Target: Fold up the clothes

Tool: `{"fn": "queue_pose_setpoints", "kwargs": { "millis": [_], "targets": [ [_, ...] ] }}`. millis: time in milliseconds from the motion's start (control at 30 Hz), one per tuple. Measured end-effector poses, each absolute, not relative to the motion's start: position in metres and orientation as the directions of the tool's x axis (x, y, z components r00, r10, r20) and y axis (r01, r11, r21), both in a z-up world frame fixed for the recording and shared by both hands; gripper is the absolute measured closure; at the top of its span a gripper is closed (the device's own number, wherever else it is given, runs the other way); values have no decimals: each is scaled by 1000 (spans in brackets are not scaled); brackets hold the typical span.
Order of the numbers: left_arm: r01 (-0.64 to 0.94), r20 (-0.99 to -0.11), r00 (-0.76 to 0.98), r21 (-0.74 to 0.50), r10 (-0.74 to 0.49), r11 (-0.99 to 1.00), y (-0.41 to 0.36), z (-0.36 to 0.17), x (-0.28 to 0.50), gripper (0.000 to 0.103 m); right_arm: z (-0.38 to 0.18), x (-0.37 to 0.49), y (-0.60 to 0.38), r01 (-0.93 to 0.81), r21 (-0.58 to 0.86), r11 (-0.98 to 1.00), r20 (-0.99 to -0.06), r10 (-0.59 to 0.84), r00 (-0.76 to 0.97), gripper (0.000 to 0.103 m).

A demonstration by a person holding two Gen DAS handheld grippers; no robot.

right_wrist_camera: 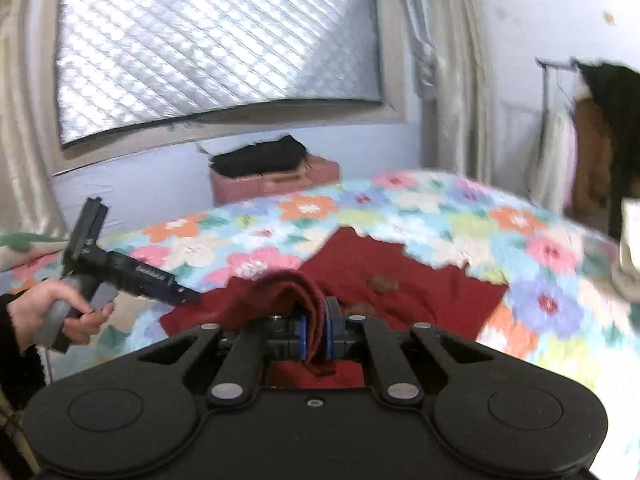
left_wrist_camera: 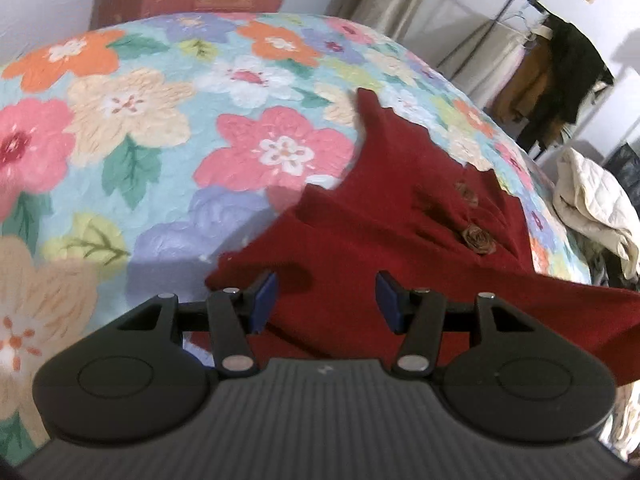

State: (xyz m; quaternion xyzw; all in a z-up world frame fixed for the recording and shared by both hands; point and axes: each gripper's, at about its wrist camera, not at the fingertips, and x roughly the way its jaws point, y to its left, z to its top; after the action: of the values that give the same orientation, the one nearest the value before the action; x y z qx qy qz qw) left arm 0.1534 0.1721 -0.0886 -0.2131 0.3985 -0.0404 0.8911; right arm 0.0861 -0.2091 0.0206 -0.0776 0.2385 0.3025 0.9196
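Right claw [right_wrist_camera: 316, 338] pinching red garment [right_wrist_camera: 400, 280]; left claw [left_wrist_camera: 326, 300] spread wide.
We read the raised edge as lifted for a fold, left claw hovering over the near hem, garment spread across the floral bed [left_wrist_camera: 160, 120] for support.

A bed [left_wrist_camera: 160, 128] covered by a quilted spread printed with big pink, orange, cream and lilac flowers on pale blue. A red garment [left_wrist_camera: 384, 216] with brown rosette buttons [left_wrist_camera: 478, 238] lies crumpled on it toward the near right side, one strip lifted off the spread.
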Motion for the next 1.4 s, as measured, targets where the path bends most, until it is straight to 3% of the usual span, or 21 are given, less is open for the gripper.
{"fn": "queue_pose_setpoints", "kwargs": {
  "millis": [133, 300, 433, 533, 600, 733, 833, 867, 900, 967, 1100, 1233, 1333, 1400],
  "targets": [
    [-127, -782, 596, -320, -185, 939, 161, -111, 164, 50, -29, 108, -217, -491, -108, 864, -614, 331, 717, 92],
    [-123, -801, 578, -274, -155, 954, 157, -119, 165, 48, -78, 143, -258, -169, -75, 983, -771, 51, 635, 91],
    [-137, -792, 593, -280, -148, 950, 157, -122, 165, 48, -68, 152, -288, -70, 128, 989, -772, 144, 619, 90],
    [-129, -790, 596, -267, -141, 955, 153, -124, 166, 41, -67, 153, -302, -21, 359, 933, -742, 299, 600, 76],
    [-116, -791, 597, -249, -133, 962, 148, -124, 166, 38, -76, 155, -303, 3, 471, 882, -721, 383, 577, 59],
    [-115, -787, 606, -231, -116, 966, 143, -124, 164, 36, -102, 156, -295, 48, 600, 798, -699, 495, 516, 50],
    [-131, -776, 620, -252, -119, 959, 146, -124, 163, 37, -112, 166, -289, 48, 610, 791, -700, 509, 501, 49],
    [-130, -774, 621, -252, -119, 959, 146, -124, 162, 37, -110, 167, -287, 25, 600, 799, -694, 505, 514, 65],
    [-130, -774, 622, -252, -119, 959, 146, -124, 162, 38, -107, 166, -285, -5, 589, 808, -683, 501, 532, 97],
    [-134, -774, 622, -252, -116, 958, 146, -123, 161, 39, -99, 165, -280, -65, 563, 824, -658, 494, 568, 97],
    [-145, -801, 594, -203, -79, 968, 144, -116, 162, 39, -54, 139, -273, -261, 481, 837, -499, 506, 704, 97],
    [-130, -817, 576, -91, 0, 987, 134, -109, 161, 39, -53, 141, -274, -283, 355, 891, -603, 449, 659, 97],
    [-155, -834, 551, -148, -39, 977, 140, -120, 165, 38, -82, 155, -276, -249, 247, 937, -694, 350, 629, 97],
    [-165, -835, 547, -168, -52, 972, 143, -122, 166, 37, -92, 158, -283, -218, 268, 938, -700, 345, 625, 97]
  ]
}}
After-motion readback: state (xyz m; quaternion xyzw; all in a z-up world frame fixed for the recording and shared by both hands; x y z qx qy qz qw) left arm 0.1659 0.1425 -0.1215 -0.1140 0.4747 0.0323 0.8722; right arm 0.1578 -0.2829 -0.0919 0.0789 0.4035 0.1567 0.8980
